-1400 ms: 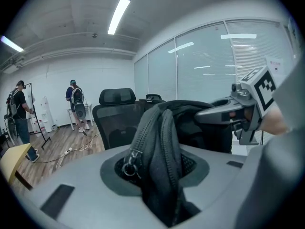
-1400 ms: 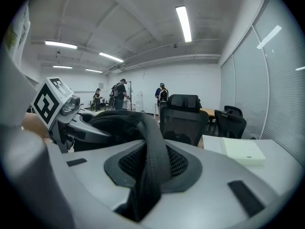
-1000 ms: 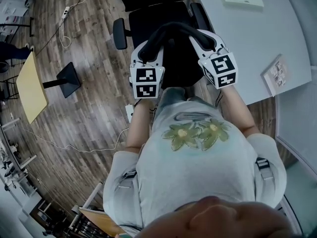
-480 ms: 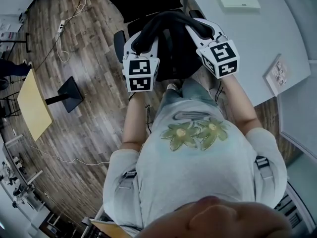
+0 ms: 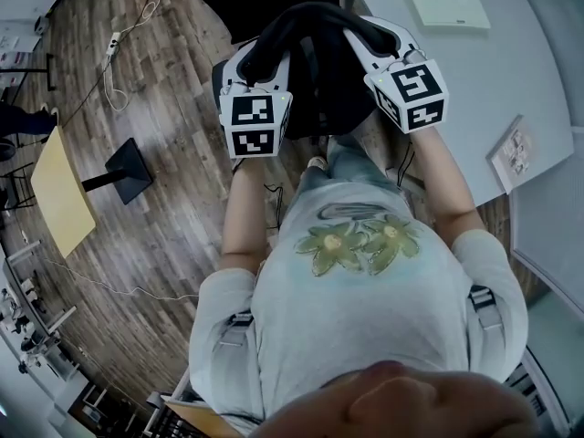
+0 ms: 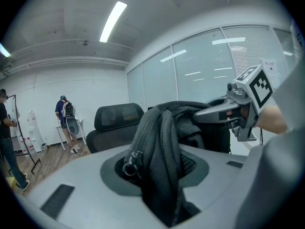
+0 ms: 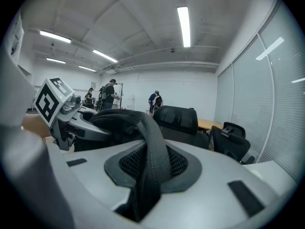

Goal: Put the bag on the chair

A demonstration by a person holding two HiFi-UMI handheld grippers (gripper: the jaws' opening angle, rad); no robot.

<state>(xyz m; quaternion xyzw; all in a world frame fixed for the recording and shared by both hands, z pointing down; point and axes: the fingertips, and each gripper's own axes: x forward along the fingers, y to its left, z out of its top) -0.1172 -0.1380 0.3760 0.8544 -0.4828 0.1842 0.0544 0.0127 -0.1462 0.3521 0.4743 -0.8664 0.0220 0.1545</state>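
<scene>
Left gripper [image 5: 253, 69] and right gripper [image 5: 376, 42] grip the bag [image 5: 315, 80] by the chair [image 6: 114, 125].
Zipper edge [image 6: 143, 142] sits in left jaws, strap [image 7: 153, 151] in right.

Black fabric bag [image 5: 315, 71] with a zipper hung lifted, zip edge clamped in left gripper [image 6: 157, 171], strap in right gripper [image 7: 147, 175]. Black mesh-back office chair [image 6: 118, 120] stood upright just beyond and below it.
</scene>
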